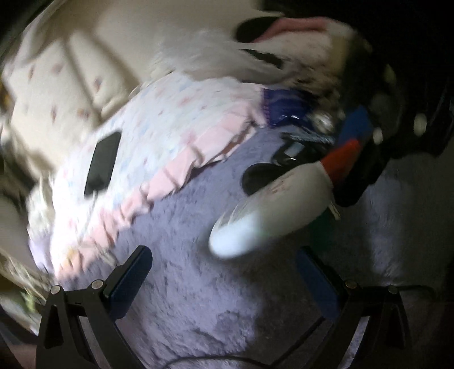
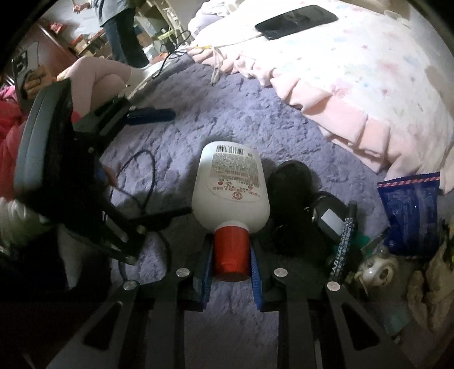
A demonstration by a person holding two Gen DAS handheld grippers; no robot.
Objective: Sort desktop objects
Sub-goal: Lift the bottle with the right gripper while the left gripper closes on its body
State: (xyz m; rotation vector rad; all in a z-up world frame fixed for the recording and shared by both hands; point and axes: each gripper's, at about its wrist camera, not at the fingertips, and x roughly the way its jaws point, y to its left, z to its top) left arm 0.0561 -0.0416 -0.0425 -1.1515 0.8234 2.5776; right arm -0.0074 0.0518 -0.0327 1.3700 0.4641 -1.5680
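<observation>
Two hand-held grippers: right (image 2: 230,265) clamps white bottle (image 2: 231,187) by red cap, left (image 1: 224,272) open, over purple rug (image 2: 227,119)

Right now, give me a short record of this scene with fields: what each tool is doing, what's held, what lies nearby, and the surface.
right tool: shut on the red cap of the white plastic bottle
left tool: open, nothing between its fingers
bottle: label and barcode facing up
beside bottle: black oval case, black car key fob, dark blue snack packet
surface: purple fuzzy blanket
further back: black phone on pink frilled bedding
</observation>
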